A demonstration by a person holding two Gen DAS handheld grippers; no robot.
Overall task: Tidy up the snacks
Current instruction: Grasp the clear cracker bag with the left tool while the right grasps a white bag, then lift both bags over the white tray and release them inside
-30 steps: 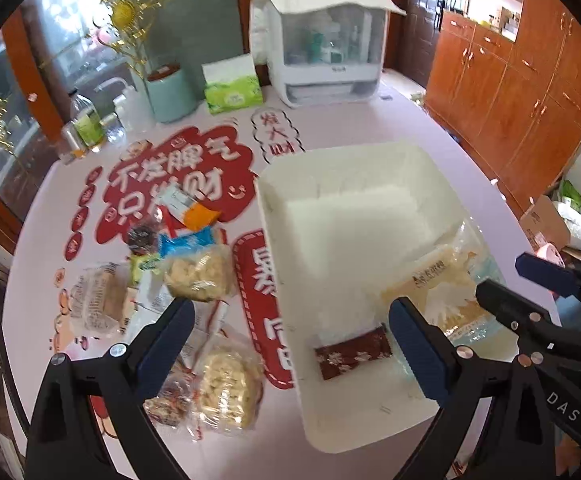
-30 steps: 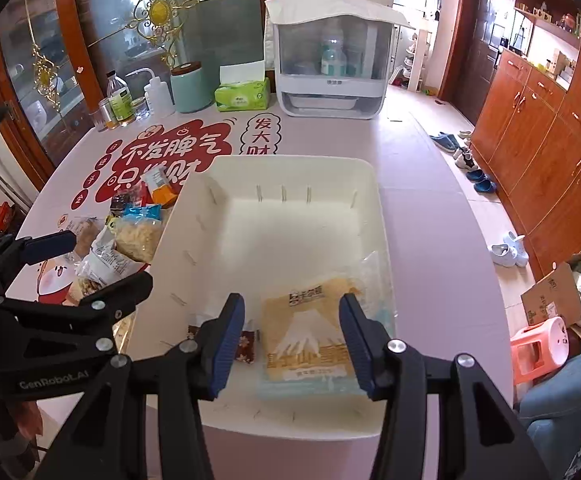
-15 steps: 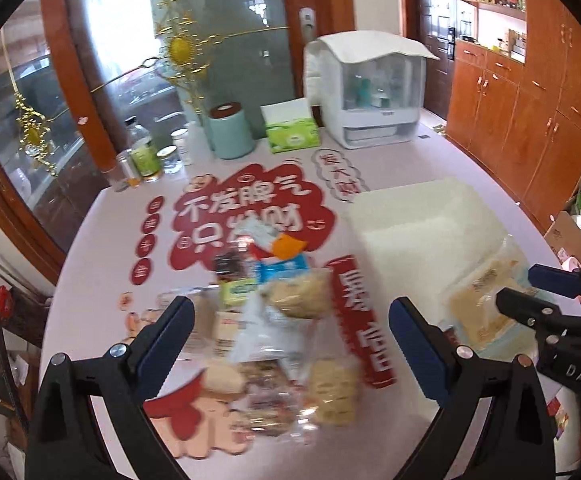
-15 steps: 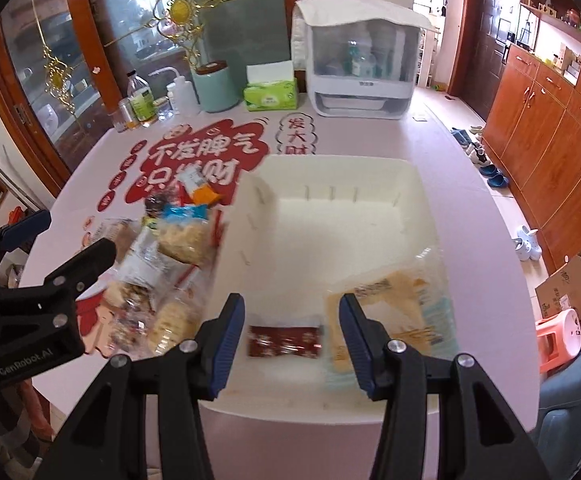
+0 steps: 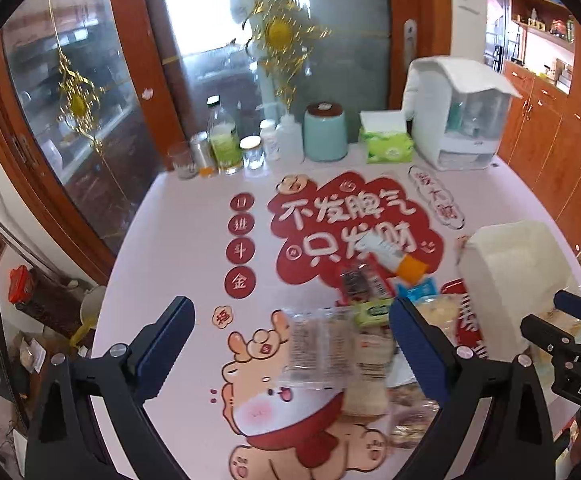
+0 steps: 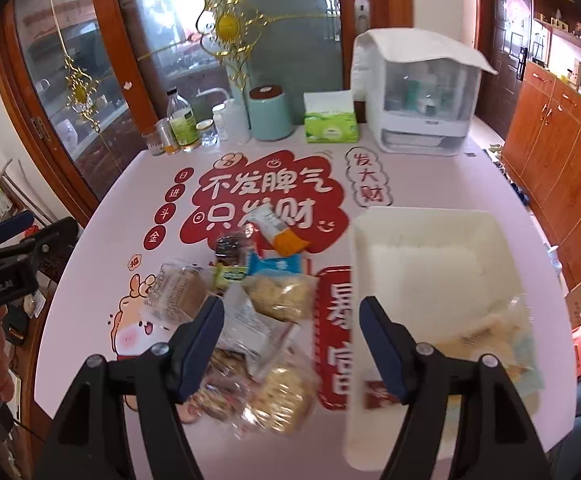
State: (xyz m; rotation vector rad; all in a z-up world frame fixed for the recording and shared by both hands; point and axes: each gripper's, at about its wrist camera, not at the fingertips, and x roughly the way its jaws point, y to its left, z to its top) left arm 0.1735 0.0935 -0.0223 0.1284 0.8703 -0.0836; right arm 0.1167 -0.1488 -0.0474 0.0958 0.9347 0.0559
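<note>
Nearby, a snack pile (image 6: 250, 320) lies beside the white bin (image 6: 430, 260); the right gripper (image 6: 290, 344), jaws just opened wide, holds nothing, and the left gripper (image 5: 290, 344) is also wide and empty.

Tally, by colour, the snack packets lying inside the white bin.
Yellow packet: 1
Dark red bar: 1
Total in the white bin: 2

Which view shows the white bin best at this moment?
The right wrist view: the white bin shows nearly whole, rim and floor, with two packets lying in its near end, partly behind a finger of the open, empty right gripper. The left wrist view catches only part of the bin at the right edge, blurred.
</note>
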